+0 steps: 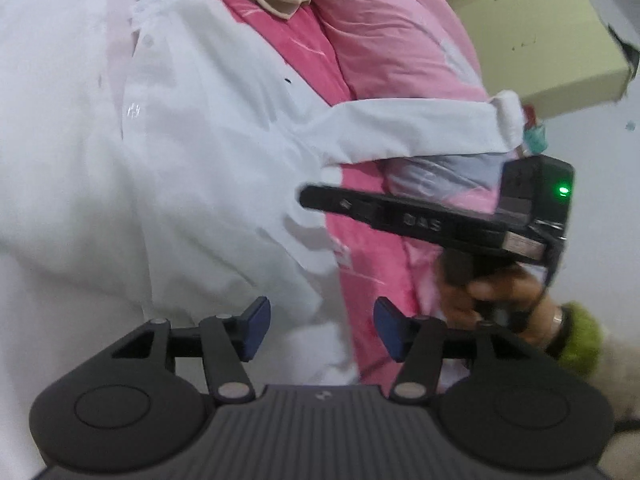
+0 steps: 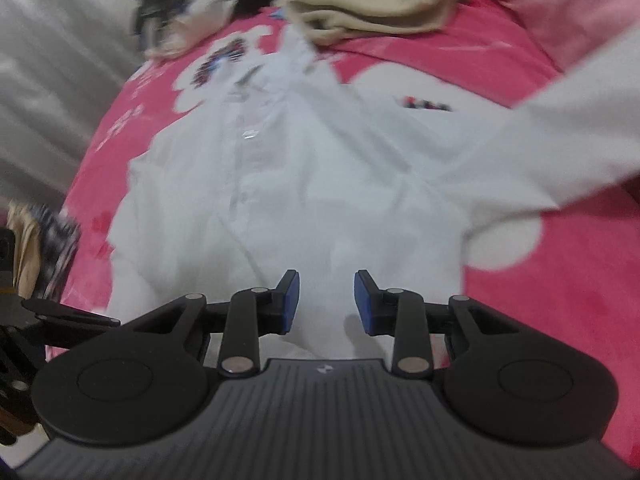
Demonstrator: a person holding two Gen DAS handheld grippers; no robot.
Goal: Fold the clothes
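Here, both grippers, left (image 1: 320, 328) and right (image 2: 326, 302), hung released above a white shirt (image 2: 320, 168) on a pink bed (image 2: 560, 300).

Each hand-held gripper (image 1: 320, 328) (image 2: 326, 300): black ribbed body w/ round side discs, silver pivot screws, blue pads (image 1: 256, 326). Beside the left one: fuzzy green sleeve cuff (image 1: 580, 336), dark wrist strap
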